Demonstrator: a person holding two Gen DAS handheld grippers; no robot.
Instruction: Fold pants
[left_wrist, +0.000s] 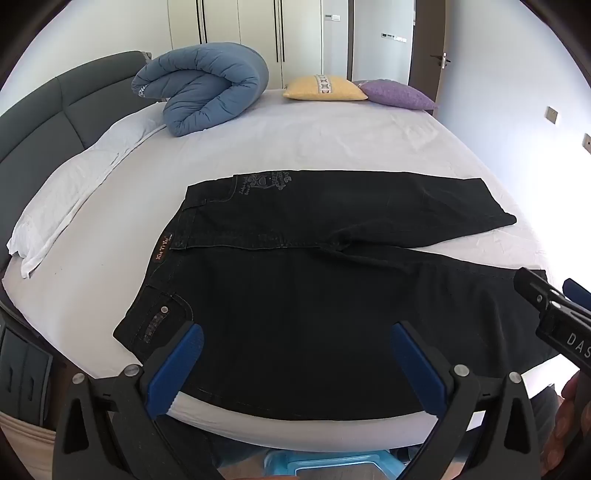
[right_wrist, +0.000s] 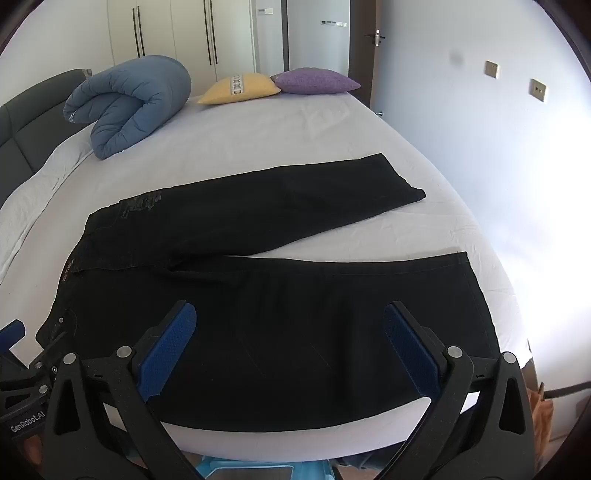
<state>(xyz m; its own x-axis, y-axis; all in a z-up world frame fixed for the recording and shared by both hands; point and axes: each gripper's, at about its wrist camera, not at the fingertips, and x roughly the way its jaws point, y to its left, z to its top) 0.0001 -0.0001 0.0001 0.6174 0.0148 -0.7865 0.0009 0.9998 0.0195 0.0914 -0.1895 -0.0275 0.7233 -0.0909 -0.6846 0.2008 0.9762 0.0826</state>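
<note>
Left wrist view: the left gripper (left_wrist: 295, 345) hangs released over the near waist side of the black pants (left_wrist: 295, 295), which lie flat on the bed (left_wrist: 332, 147); it should take the near waistband edge. Right wrist view: the right gripper (right_wrist: 290, 332), jaws spread and empty, hovers above the near leg; it should pinch that leg's near edge, so both lift together onto the far leg.

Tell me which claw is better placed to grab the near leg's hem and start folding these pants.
The right claw. It hangs open over the near leg of the pants, whose hem lies on its side. The left claw, also open, sits toward the waistband, far from that hem.
</note>
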